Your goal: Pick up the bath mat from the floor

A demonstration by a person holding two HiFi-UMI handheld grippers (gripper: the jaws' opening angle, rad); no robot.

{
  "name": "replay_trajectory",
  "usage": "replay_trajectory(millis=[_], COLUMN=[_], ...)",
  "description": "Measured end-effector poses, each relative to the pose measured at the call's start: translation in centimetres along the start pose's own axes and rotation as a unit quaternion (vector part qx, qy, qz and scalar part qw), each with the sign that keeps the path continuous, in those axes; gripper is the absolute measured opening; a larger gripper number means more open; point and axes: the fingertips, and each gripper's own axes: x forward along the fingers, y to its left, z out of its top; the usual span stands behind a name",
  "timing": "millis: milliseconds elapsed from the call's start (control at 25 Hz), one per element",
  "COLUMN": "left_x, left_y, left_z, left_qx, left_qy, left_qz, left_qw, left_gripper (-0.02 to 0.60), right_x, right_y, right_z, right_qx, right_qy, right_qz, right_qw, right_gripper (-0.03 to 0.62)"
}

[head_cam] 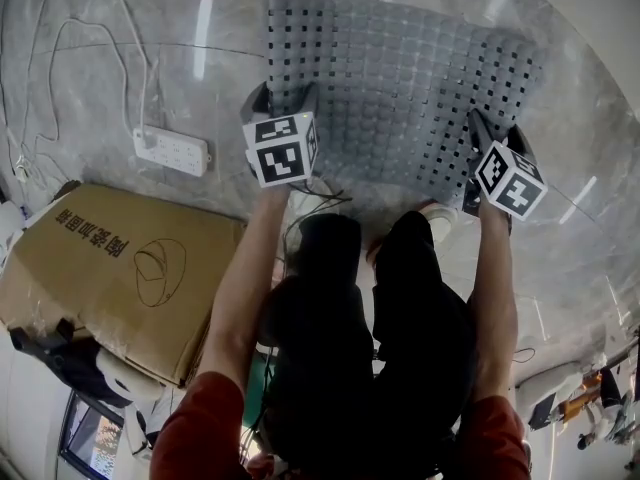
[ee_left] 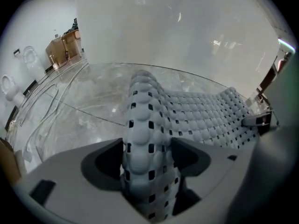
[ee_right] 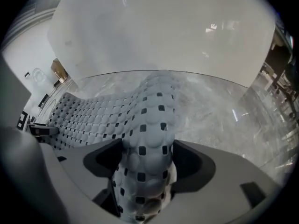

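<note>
The grey bath mat (head_cam: 400, 78), studded with bumps and square holes, lies on the marble floor ahead of my feet. Its near edge is drawn up at both near corners. My left gripper (head_cam: 285, 103) is at the near left corner and my right gripper (head_cam: 497, 136) at the near right corner. In the left gripper view, a raised fold of the mat (ee_left: 196, 115) fills the gap of the left gripper (ee_left: 148, 157) and touches both jaws. The right gripper view shows the same: the mat (ee_right: 103, 113) runs as a ridge into the right gripper (ee_right: 145, 164), pressed from both sides.
A white power strip (head_cam: 172, 151) with its cables lies on the floor to the left. A flattened cardboard box (head_cam: 130, 268) lies at the near left. The person's legs and a shoe (head_cam: 440, 223) stand just behind the mat's near edge. A white wall rises beyond the mat.
</note>
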Motion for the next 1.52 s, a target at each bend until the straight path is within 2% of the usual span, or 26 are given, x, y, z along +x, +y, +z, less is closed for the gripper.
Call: replay_trajectory(millis=[200,280,400,520,760,920,1520], left_x=[-2.1,-3.3,-5.2,-7.1,-12.4,-17.1,-40.6], left_y=[-2.1,-3.1,-4.5,-5.7,-6.8,-7.5,-9.2], left_z=[1.0,1.9,3.8,5.4,9.5,12.5,24.7], left_qx=[0.028,0.045,0.067,0.064,0.045,0.049,0.065], left_qy=[-0.028,-0.042,-0.064,-0.078,-0.101,-0.114,-0.175], left_qz=[-0.006,-0.012,-0.016,-0.026,-0.032,-0.039,-0.049], left_qw=[0.9992,0.9980,0.9956,0.9946,0.9933,0.9915,0.9812], left_gripper=[0.252,0.236,0.179,0.162,0.137,0.122,0.097], right_x=[-1.3,-2.4,-4.0,-6.3,-12.4,-17.1,-39.5], right_y=[1.9,2.9,4.0,4.4,5.1,5.4,9.2], right_z=[0.6,0.9,1.5,2.7,6.9,9.9,20.8], right_qx=[-0.024,-0.042,-0.064,-0.071,-0.080,-0.077,-0.056], right_qy=[-0.004,-0.016,-0.037,-0.059,-0.106,-0.122,-0.187], right_qz=[0.033,0.041,0.038,0.026,0.019,0.015,0.010], right_qw=[0.999,0.998,0.997,0.995,0.991,0.989,0.981], right_gripper=[0.234,0.179,0.121,0.084,0.064,0.063,0.061])
